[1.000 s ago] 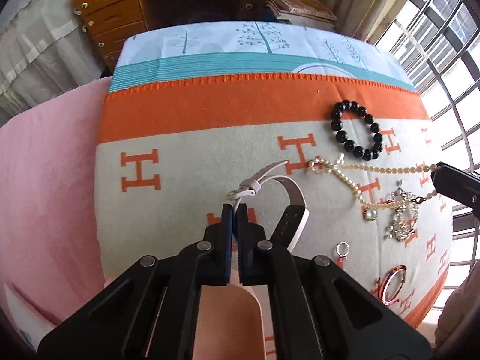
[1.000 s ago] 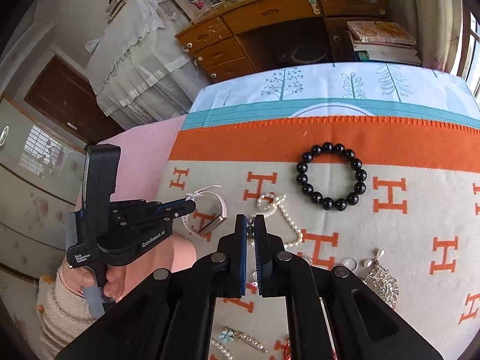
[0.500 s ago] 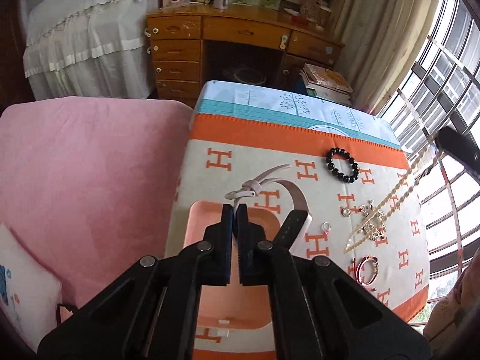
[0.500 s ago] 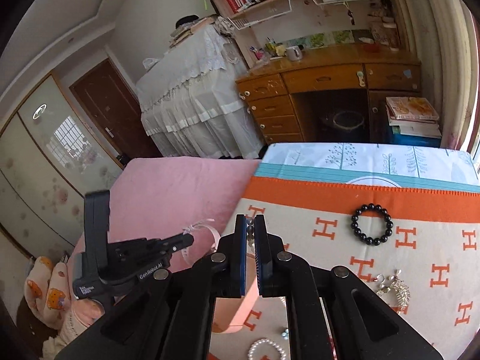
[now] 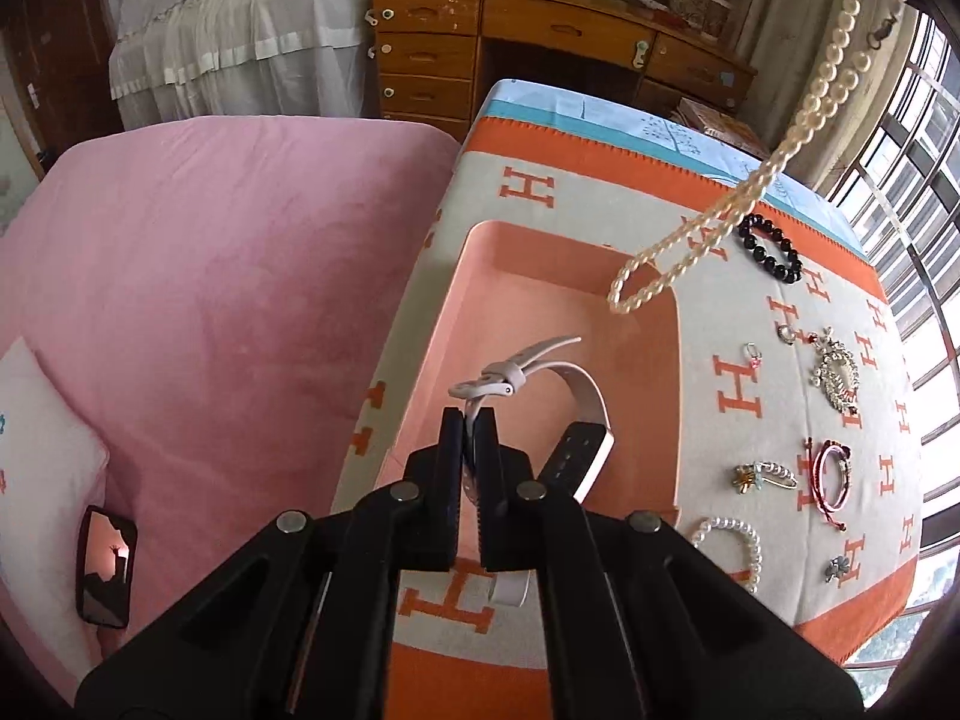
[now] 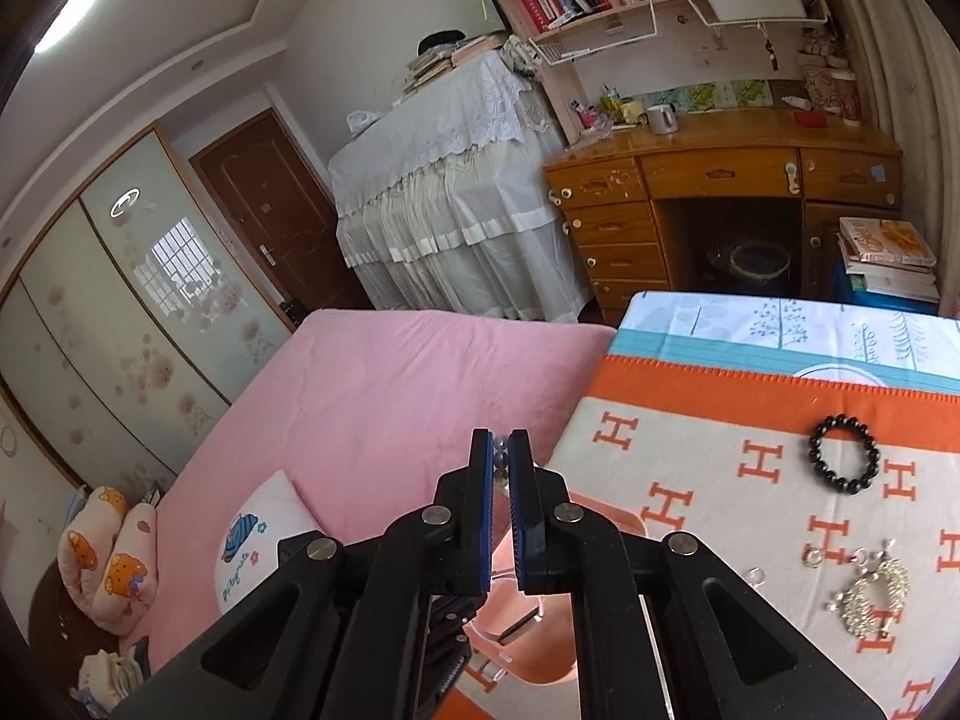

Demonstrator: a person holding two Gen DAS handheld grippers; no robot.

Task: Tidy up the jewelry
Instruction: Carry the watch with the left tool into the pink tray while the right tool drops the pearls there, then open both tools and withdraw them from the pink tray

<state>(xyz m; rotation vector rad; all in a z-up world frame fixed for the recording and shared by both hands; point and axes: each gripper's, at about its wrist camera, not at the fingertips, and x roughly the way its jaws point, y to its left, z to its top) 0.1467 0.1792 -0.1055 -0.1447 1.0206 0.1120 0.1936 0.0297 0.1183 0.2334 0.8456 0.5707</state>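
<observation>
A light, springy white watch [image 5: 543,414] is being held by its strap in the closed left gripper [image 5: 472,438] above the pink tray [image 5: 468,276], while limp, slippery pearls [image 5: 720,222] are being dangled from the closed right gripper [image 6: 500,462].

The left claw [image 5: 478,426] is showing matte black plastic arms with round silver screws at the joints and flat black fingers [image 5: 451,450]. The right claw [image 6: 501,468] is showing the same build, with blue-edged pads [image 6: 482,504].
</observation>
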